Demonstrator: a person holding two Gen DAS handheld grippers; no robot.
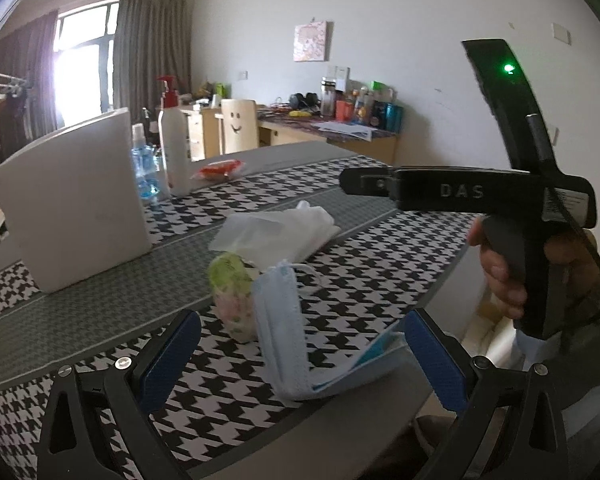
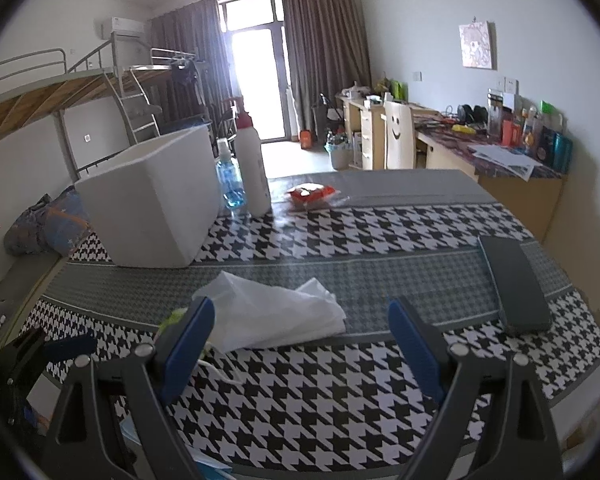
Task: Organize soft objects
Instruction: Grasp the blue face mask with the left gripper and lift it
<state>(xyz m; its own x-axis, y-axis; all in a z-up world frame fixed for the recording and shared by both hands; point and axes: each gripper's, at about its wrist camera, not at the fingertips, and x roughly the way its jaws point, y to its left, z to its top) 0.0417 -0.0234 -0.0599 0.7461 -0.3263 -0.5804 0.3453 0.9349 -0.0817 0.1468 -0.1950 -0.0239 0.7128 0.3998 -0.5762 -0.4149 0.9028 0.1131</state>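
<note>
In the left wrist view a folded stack of light blue face masks lies on the houndstooth tablecloth, bent up at its left end. My left gripper is open around it, and its left blue pad stands well clear of the masks. Just behind them stands a green and pink tissue pack, and a crumpled white plastic bag lies further back. My right gripper is open and empty, low over the cloth, with the plastic bag just ahead and left. Its left finger half hides the tissue pack.
A white open box stands at the back left beside a white pump bottle and a blue spray bottle. A red packet lies further back. A dark grey case lies at the right. A hand holds the right gripper's handle.
</note>
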